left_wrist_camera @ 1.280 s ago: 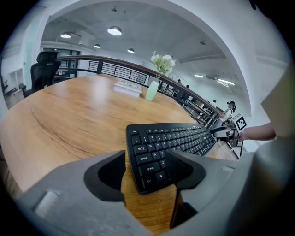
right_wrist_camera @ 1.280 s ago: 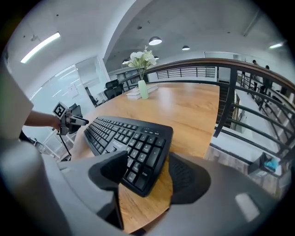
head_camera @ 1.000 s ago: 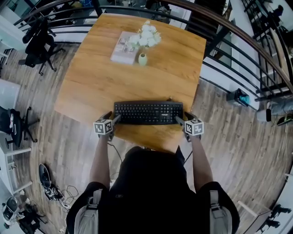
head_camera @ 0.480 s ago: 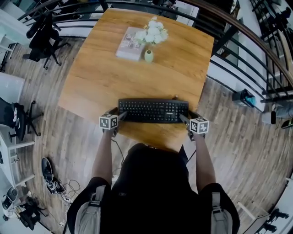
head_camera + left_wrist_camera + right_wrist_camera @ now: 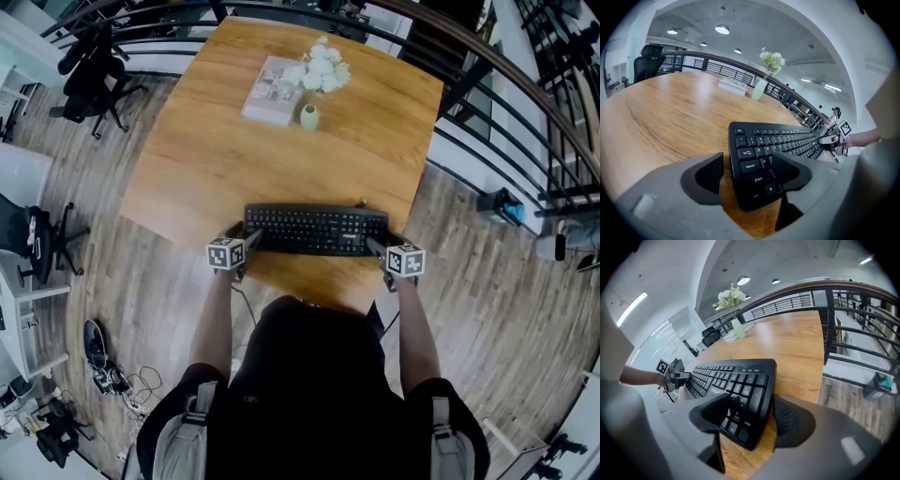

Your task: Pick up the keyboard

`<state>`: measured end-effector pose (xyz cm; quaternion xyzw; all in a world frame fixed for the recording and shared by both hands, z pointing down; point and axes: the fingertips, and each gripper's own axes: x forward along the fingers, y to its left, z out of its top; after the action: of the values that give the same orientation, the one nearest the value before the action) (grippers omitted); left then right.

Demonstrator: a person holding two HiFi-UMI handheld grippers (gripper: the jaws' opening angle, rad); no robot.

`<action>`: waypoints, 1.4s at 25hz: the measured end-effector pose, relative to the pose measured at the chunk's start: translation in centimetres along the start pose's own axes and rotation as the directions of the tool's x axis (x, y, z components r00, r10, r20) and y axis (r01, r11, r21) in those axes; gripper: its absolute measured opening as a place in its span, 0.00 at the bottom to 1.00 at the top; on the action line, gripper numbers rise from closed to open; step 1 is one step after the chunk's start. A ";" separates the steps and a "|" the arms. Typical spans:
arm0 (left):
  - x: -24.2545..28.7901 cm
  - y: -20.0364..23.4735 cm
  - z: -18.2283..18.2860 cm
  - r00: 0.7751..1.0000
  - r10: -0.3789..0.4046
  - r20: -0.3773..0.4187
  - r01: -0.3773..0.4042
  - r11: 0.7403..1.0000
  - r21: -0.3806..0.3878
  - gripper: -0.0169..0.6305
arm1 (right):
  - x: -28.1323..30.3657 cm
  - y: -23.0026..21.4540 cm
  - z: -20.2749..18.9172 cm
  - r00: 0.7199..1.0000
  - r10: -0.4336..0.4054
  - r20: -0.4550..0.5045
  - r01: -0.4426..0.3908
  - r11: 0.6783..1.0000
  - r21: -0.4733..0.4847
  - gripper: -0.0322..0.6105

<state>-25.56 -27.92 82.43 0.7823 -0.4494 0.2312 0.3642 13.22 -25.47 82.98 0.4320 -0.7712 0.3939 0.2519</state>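
Observation:
A black keyboard point(image 5: 314, 230) lies flat on the wooden table point(image 5: 234, 169), close to its near edge. My left gripper point(image 5: 246, 242) is at the keyboard's left end and my right gripper point(image 5: 375, 246) at its right end. In the left gripper view the left gripper point(image 5: 747, 171) stands open astride the keyboard point(image 5: 778, 140) end: one jaw is over bare wood, apart from the edge, the other over the keys. In the right gripper view the right gripper point(image 5: 754, 417) is open the same way round the keyboard point(image 5: 736, 380), with one jaw over the number keys and the other beside the end edge.
A small vase of white flowers point(image 5: 309, 115) and a book point(image 5: 272, 89) sit at the table's far side. A dark railing point(image 5: 487, 75) runs behind and to the right. An office chair point(image 5: 89, 70) stands at the far left. A cable point(image 5: 239, 300) hangs below the near edge.
The head view has shifted a little. The keyboard and both grippers keep their places relative to each other.

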 end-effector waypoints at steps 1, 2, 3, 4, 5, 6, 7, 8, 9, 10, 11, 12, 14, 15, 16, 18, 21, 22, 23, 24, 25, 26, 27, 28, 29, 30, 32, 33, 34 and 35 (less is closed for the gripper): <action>0.0 0.0 0.1 1.000 -0.005 0.009 0.005 1.000 -0.005 0.51 | 0.1 -0.1 0.0 1.000 -0.007 -0.009 0.007 1.000 -0.007 0.51; 0.0 0.0 0.2 1.000 -0.008 0.016 0.008 1.000 -0.012 0.51 | 0.1 -0.1 0.0 1.000 -0.011 -0.016 0.011 1.000 -0.012 0.51; 0.0 0.0 0.2 1.000 -0.009 0.021 0.009 1.000 -0.020 0.51 | 0.2 0.0 0.1 1.000 -0.008 -0.019 0.007 1.000 -0.016 0.51; -0.1 0.0 0.2 1.000 -0.008 0.026 0.009 1.000 -0.027 0.51 | 0.4 0.3 0.2 1.000 -0.001 -0.020 0.000 1.000 -0.019 0.51; -0.1 0.0 0.3 0.999 -0.008 0.031 0.010 0.999 -0.036 0.51 | 0.5 0.6 0.2 1.000 0.004 -0.023 -0.005 1.000 -0.021 0.51; -0.1 0.0 0.3 0.999 -0.012 0.036 0.013 0.999 -0.045 0.52 | 0.7 0.8 0.3 1.000 0.005 -0.025 -0.006 1.000 -0.023 0.51; -0.1 0.1 0.3 0.999 -0.018 0.040 0.020 0.998 -0.053 0.52 | 0.8 0.8 0.3 1.000 0.005 -0.027 -0.005 1.000 -0.026 0.52; -0.1 0.1 0.3 0.999 -0.025 0.040 0.028 0.998 -0.058 0.52 | 0.8 0.8 0.3 1.000 0.004 -0.027 -0.005 1.000 -0.029 0.51; -0.1 0.0 0.3 0.999 -0.031 0.037 0.033 0.998 -0.059 0.52 | 0.8 0.8 0.2 1.000 0.005 -0.027 -0.006 0.999 -0.031 0.52; -0.1 0.0 0.3 0.999 -0.033 0.031 0.035 0.998 -0.055 0.52 | 0.8 0.8 0.2 1.000 0.006 -0.025 -0.007 0.999 -0.032 0.51; -0.1 -0.1 0.3 0.999 -0.032 0.027 0.033 0.998 -0.050 0.52 | 0.8 0.8 0.2 1.000 0.007 -0.024 -0.008 0.999 -0.031 0.51; -0.1 -0.1 0.4 0.999 -0.028 0.025 0.029 0.998 -0.047 0.52 | 0.8 0.8 0.2 1.000 0.006 -0.023 -0.007 1.000 -0.030 0.52; -0.2 -0.1 0.4 0.999 -0.019 0.028 0.020 0.999 -0.047 0.52 | 0.8 0.8 0.1 1.000 0.001 -0.022 -0.002 1.000 -0.027 0.52; -0.3 0.0 0.4 1.000 -0.016 0.025 0.017 0.999 -0.044 0.52 | 0.8 0.8 0.1 1.000 0.000 -0.022 0.000 1.000 -0.025 0.51; -0.4 0.0 0.4 1.000 -0.014 0.019 0.015 0.999 -0.035 0.52 | 0.8 0.9 0.0 1.000 0.003 -0.023 -0.003 1.000 -0.023 0.51; -0.4 0.0 0.3 1.000 -0.015 0.001 0.015 1.000 -0.013 0.52 | 0.9 0.8 -0.2 0.999 0.019 -0.026 -0.019 1.000 -0.014 0.51; -0.4 -0.3 0.4 1.000 -0.016 -0.006 0.016 1.000 -0.003 0.52 | 0.8 0.6 -0.5 0.999 0.025 -0.035 -0.025 1.000 0.006 0.51; -0.5 -0.3 0.4 1.000 -0.014 -0.005 0.014 1.000 -0.002 0.52 | 0.8 0.7 -0.7 0.999 0.026 -0.037 -0.025 1.000 0.014 0.51; -0.6 -0.4 0.4 1.000 -0.012 -0.004 0.012 1.000 -0.001 0.52 | 0.7 0.8 -0.8 0.999 0.027 -0.041 -0.026 0.999 0.023 0.51; -0.8 -0.4 0.3 1.000 -0.012 -0.002 0.012 1.000 -0.002 0.52 | 0.6 0.9 -1.0 0.999 0.030 -0.044 -0.029 0.999 0.033 0.51; -1.0 -0.5 0.3 1.000 -0.013 0.002 0.013 1.000 -0.006 0.52 | 0.5 1.0 -1.1 0.998 0.035 -0.047 -0.033 0.999 0.043 0.51; -1.1 -0.6 0.4 1.000 -0.016 0.008 0.016 1.000 -0.012 0.52 | 0.4 1.0 -1.3 0.998 0.040 -0.050 -0.037 0.998 0.054 0.49; -1.3 -0.7 0.4 1.000 -0.018 0.015 0.018 1.000 -0.020 0.52 | 0.2 1.1 -1.5 0.998 0.044 -0.054 -0.040 0.997 0.065 0.49; -1.5 -0.8 0.4 1.000 -0.019 0.021 0.020 0.999 -0.027 0.52 | 0.1 1.1 -1.7 0.997 0.048 -0.056 -0.043 0.996 0.074 0.49; -1.7 -0.9 0.2 1.000 -0.018 0.025 0.019 0.999 -0.033 0.52 | -0.1 1.1 -1.9 0.997 0.050 -0.053 -0.045 0.996 0.082 0.49; -2.0 -1.1 0.1 0.999 -0.017 0.030 0.018 0.999 -0.036 0.52 | -0.3 1.2 -2.0 0.998 0.051 -0.045 -0.047 0.995 0.088 0.49; -2.5 -1.4 -0.1 0.999 -0.015 0.041 0.017 0.999 -0.041 0.52 | -0.7 1.3 -1.8 0.998 0.049 -0.027 -0.046 0.994 0.099 0.49; -2.8 -1.6 -0.1 0.999 -0.015 0.048 0.017 0.999 -0.043 0.52 | -0.9 1.4 -1.8 0.999 0.046 -0.022 -0.044 0.994 0.101 0.49; -3.0 -1.8 -0.1 0.998 -0.014 0.055 0.017 0.999 -0.043 0.52 | -1.1 1.3 -1.7 0.999 0.043 -0.018 -0.041 0.994 0.101 0.49; -3.2 -2.1 0.0 0.998 -0.015 0.060 0.017 0.999 -0.041 0.52 | -1.3 1.3 -1.7 0.999 0.039 -0.013 -0.037 0.994 0.100 0.49</action>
<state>-25.33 -25.51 79.49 0.7847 -0.4585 0.1954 0.3686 12.81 -23.09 82.49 0.4264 -0.7567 0.4399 0.2281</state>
